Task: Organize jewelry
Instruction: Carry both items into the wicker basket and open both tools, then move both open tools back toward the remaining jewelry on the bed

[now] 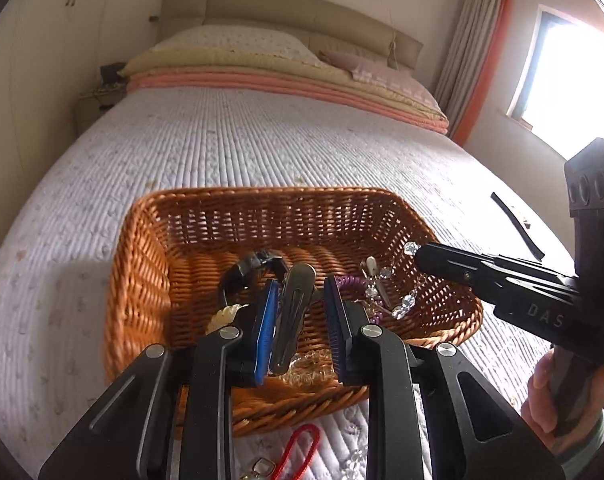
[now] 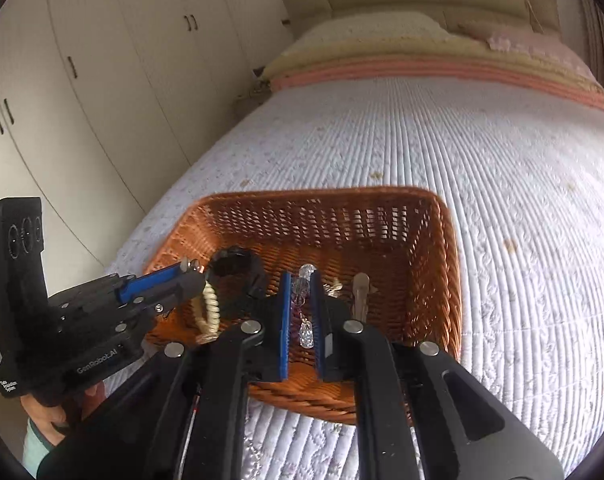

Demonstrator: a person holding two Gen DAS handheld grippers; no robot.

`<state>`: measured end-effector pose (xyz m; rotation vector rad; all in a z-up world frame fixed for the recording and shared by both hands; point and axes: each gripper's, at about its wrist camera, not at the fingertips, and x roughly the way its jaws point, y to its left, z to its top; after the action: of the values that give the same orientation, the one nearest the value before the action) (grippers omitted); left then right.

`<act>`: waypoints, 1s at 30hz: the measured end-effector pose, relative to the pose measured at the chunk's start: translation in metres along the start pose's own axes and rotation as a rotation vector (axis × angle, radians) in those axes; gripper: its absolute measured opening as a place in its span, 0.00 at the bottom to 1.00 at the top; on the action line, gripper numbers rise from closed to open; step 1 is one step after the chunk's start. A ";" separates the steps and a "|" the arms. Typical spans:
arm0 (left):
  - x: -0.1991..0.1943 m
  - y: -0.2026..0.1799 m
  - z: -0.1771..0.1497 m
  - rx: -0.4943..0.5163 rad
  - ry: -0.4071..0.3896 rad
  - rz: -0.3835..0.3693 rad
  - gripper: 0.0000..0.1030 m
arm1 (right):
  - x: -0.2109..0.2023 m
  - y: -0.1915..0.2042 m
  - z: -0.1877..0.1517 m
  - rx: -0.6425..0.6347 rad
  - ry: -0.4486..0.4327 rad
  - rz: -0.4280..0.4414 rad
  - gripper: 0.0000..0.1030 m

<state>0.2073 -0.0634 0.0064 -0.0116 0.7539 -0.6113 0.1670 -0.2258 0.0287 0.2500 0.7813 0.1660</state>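
A brown wicker basket (image 1: 150, 264) (image 2: 434, 248) sits on the bed. It holds a black watch (image 1: 248, 266) (image 2: 234, 262), a cream spiral hair tie (image 1: 222, 316) (image 2: 208, 306), a purple coil (image 1: 348, 282) and a clear bead bracelet (image 1: 402, 304). My left gripper (image 1: 300, 300) (image 2: 190, 270) is over the basket with a metal hair clip (image 1: 294, 312) between its blue pads; the jaws stand apart and the clip hangs against the left pad. My right gripper (image 2: 302, 312) (image 1: 420, 256) is shut on the clear bead bracelet (image 2: 304, 304) above the basket. Another metal clip (image 2: 360, 296) lies inside.
A red cord loop (image 1: 302, 452) and a small square pendant (image 1: 262, 468) lie on the white quilt (image 1: 222, 148) in front of the basket. A black strap (image 1: 518, 226) lies on the quilt to the right. Pillows and headboard are at the far end; wardrobes (image 2: 102, 80) stand left.
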 end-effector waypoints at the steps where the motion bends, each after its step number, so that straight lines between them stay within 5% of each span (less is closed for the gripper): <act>1: 0.004 0.001 -0.001 -0.003 0.007 -0.001 0.21 | 0.005 -0.001 -0.001 0.004 0.006 -0.007 0.08; 7: 0.009 0.004 -0.004 -0.006 0.028 -0.010 0.22 | 0.016 -0.007 -0.010 0.012 0.020 -0.021 0.08; 10: -0.002 0.002 -0.004 -0.006 0.012 -0.036 0.30 | 0.011 -0.009 -0.011 0.032 0.025 0.009 0.10; 17: -0.086 -0.001 -0.003 -0.004 -0.130 -0.075 0.46 | -0.043 0.003 -0.014 0.022 -0.059 0.010 0.22; 19: -0.117 -0.002 -0.005 0.000 -0.174 -0.077 0.49 | -0.064 0.012 -0.016 0.003 -0.090 0.003 0.30; 21: -0.148 -0.002 -0.012 0.005 -0.218 -0.067 0.57 | -0.086 0.024 -0.021 -0.013 -0.121 0.000 0.50; 30: -0.214 0.020 -0.059 -0.038 -0.271 -0.022 0.60 | -0.126 0.065 -0.068 -0.103 -0.173 -0.002 0.50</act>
<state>0.0584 0.0769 0.0955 -0.1357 0.5027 -0.6015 0.0265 -0.1830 0.0855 0.1635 0.5993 0.1794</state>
